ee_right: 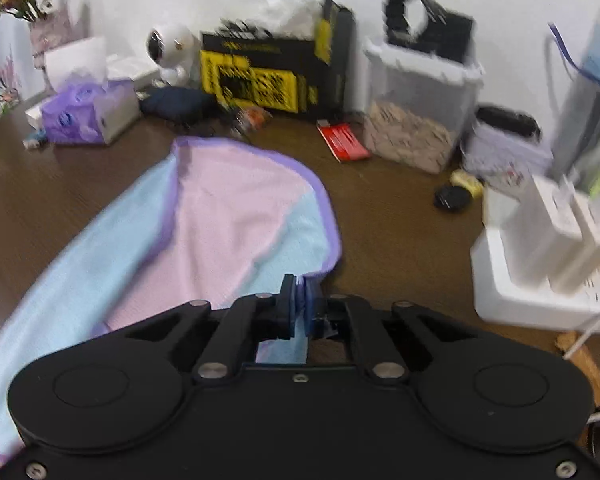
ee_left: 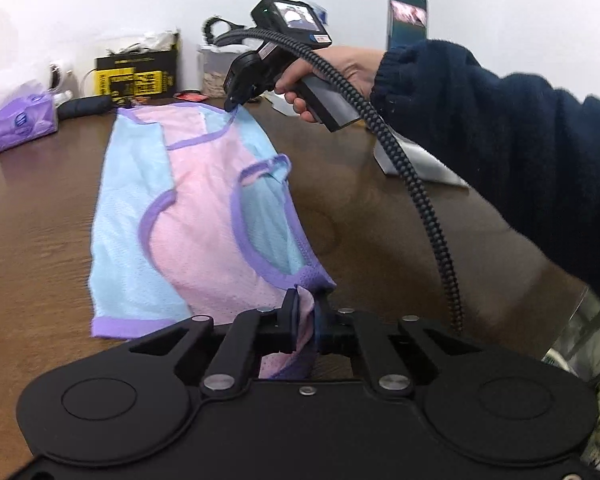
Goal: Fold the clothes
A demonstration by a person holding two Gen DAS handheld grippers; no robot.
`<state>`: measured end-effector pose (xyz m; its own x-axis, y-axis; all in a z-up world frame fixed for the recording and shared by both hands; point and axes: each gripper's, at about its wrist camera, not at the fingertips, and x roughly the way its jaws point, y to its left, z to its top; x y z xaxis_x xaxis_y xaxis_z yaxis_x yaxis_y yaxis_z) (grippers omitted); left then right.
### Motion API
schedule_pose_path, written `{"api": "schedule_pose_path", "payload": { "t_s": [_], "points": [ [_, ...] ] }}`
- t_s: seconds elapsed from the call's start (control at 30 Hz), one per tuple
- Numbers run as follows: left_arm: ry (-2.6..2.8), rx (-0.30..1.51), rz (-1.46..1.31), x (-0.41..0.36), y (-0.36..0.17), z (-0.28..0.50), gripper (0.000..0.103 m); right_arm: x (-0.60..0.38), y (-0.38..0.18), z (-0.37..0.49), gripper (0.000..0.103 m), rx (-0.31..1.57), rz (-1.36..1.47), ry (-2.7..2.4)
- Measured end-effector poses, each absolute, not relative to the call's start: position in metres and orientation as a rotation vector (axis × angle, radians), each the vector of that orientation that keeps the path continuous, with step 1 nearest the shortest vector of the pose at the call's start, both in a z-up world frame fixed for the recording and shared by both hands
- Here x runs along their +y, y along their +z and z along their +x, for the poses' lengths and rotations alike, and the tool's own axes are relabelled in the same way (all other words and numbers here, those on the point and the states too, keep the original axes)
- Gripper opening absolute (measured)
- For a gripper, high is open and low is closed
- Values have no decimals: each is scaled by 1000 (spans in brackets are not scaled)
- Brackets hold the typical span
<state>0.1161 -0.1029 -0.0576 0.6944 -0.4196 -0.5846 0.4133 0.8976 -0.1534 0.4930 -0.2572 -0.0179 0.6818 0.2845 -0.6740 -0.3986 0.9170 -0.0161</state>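
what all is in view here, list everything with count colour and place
garment: 1, pink, light blue, purple trim, spread on table, pinched at two edges
table: 1, dark brown wood
tissue pack: 1, purple, back left
black-and-yellow box: 1, by wall
clear bin: 1, right of box
red packet: 1, before bin
phone: 1, upright, back right
left gripper: black, shut on garment
right gripper: black, shut on garment
right hand: navy sleeve
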Motion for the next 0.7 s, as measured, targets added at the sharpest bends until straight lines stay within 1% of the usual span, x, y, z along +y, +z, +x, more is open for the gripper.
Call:
{"api": "schedule_pose_path", "payload": {
  "t_s": [0.1,0.17,0.3,0.33,0.4,0.43,0.47,0.53,0.6,0.7],
  "points": [
    [-439,639,-50,-87,-55,108,7,-227,-5,500,6,703,-201,414],
    [-420,638,-50,-78,-55,103,7,-211,-6,506,6,712,-215,424],
    [-393,664,-85,-67,-60,103,10,-160,-31,524,7,771,-323,429],
    [-405,676,-95,-65,-61,103,13,-153,-38,526,10,804,-341,443],
    [-429,694,-110,-62,-61,103,22,-146,-43,524,20,811,-355,478],
    [-438,691,-107,-62,-61,102,31,-145,-39,520,21,792,-352,495],
    [-442,684,-107,-62,-61,100,36,-147,-33,516,22,766,-342,501],
    [-447,670,-114,-61,-59,99,37,-158,-13,509,27,721,-322,491],
    [-452,657,-124,-59,-59,99,40,-171,6,503,35,684,-315,462],
    [-459,645,-148,-58,-60,105,44,-186,20,497,36,684,-303,439]
  ]
}}
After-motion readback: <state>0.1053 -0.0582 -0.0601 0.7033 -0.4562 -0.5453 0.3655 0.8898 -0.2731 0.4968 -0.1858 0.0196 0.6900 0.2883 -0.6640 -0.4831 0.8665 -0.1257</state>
